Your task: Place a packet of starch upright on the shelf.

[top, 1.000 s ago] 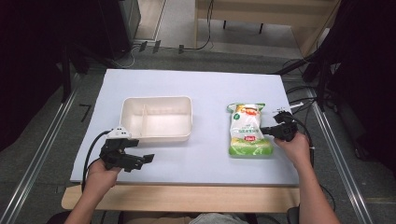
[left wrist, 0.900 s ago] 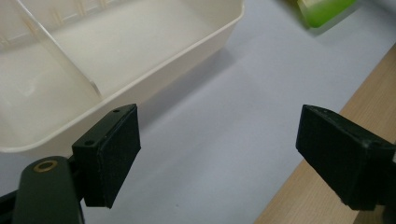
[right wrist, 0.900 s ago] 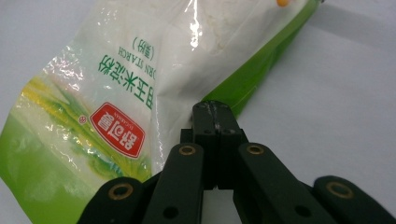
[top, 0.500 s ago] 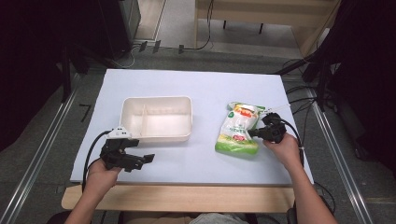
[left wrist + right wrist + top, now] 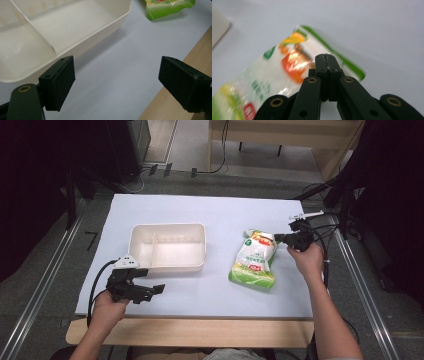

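Observation:
A green and white snack bag (image 5: 255, 260) lies right of the table's middle, its top corner raised toward my right gripper (image 5: 277, 238). In the right gripper view the jaws (image 5: 327, 56) are pressed together on the thin edge of the bag (image 5: 284, 65). A cream two-compartment container (image 5: 167, 226) stands empty left of the middle. My left gripper (image 5: 152, 292) rests open in front of it near the table's front edge. In the left gripper view its jaws (image 5: 117, 82) stand wide apart over bare table, beside the container's wall (image 5: 100, 37).
The white table sheet (image 5: 215, 215) ends at a wooden front strip (image 5: 200, 332). Cables (image 5: 325, 227) trail off the right edge behind my right hand. Dark stands and floor surround the table. The bag's bottom corner (image 5: 170, 7) shows at the top of the left gripper view.
My right gripper has moved up and to the right, and the bag's top end has swung with it after first shifting left. The left gripper has stayed put.

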